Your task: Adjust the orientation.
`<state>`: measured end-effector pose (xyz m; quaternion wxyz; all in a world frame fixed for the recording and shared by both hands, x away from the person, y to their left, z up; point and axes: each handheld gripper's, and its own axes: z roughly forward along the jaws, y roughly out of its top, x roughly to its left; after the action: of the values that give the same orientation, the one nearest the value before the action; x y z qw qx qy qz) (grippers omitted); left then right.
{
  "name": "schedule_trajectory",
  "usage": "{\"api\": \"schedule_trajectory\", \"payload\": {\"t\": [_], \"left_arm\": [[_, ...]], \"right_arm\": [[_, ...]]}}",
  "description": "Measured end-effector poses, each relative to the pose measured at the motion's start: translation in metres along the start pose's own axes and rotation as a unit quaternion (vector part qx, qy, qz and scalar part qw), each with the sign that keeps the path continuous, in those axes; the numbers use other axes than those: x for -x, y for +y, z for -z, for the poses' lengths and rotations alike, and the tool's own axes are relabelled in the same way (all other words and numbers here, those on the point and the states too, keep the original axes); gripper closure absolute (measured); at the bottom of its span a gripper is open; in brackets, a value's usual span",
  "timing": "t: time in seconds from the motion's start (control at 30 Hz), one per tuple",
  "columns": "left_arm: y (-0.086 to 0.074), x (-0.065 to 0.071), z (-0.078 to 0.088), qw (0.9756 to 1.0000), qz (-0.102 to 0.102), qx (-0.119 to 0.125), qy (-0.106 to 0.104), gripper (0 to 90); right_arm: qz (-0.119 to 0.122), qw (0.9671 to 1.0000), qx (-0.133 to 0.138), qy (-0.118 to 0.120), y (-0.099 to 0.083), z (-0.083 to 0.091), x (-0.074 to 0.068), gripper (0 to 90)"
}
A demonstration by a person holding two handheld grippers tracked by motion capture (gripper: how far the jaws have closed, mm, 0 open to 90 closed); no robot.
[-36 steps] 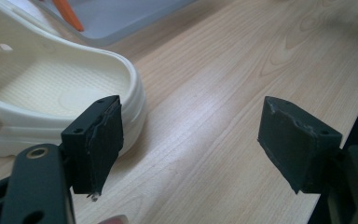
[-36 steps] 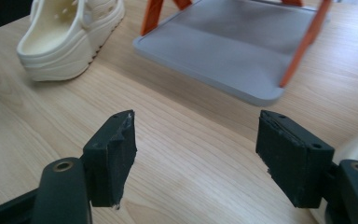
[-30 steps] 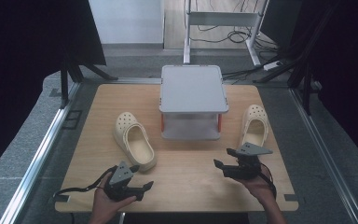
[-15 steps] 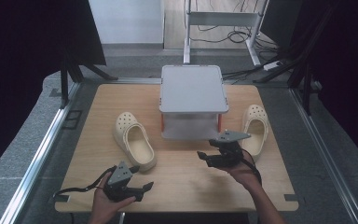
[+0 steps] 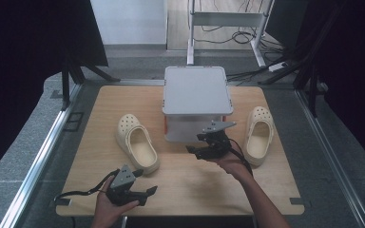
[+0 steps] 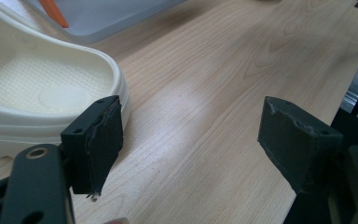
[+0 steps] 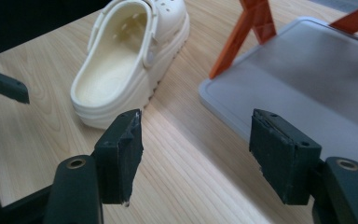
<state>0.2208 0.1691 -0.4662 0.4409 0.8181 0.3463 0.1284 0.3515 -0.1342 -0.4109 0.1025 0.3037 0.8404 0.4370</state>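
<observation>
Two cream clogs lie on the wooden table (image 5: 204,190), one left of centre (image 5: 137,142) and one at the right (image 5: 259,135). Between them stands a grey two-level rack (image 5: 196,90) with orange legs. My right gripper (image 5: 193,151) hovers in front of the rack, pointing left. It is open; its jaws have just been closing a little with nothing between them. In the right gripper view the gripper (image 7: 196,154) faces the left clog (image 7: 121,60) and the rack's lower shelf (image 7: 307,70). My left gripper (image 5: 149,194) rests open near the front edge, with the clog's heel (image 6: 37,93) just beyond its left jaw.
A metal rail (image 5: 43,156) runs along the table's left side, and another along the right. Black curtains flank the table. Behind it stands a metal frame (image 5: 228,19) with cables on the floor. Bare wood lies between the two grippers.
My right gripper has moved left and slightly up, from beside the right clog to the front of the rack. The left gripper has stayed in place.
</observation>
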Motion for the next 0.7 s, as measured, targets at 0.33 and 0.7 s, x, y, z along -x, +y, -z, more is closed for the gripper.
{"api": "schedule_trajectory", "payload": {"t": [0.33, 0.7], "left_arm": [[0.0, 0.0, -0.001, 1.0, -0.002, -0.001, 0.0, 22.5], [0.0, 0.0, -0.001, 1.0, -0.002, -0.002, -0.001, 22.5]], "right_arm": [[0.006, 0.9996, -0.019, 0.018, 0.015, -0.032, -0.008, 36.2], [0.003, 0.9983, -0.028, 0.051, 0.021, -0.062, -0.013, 38.1]]}}
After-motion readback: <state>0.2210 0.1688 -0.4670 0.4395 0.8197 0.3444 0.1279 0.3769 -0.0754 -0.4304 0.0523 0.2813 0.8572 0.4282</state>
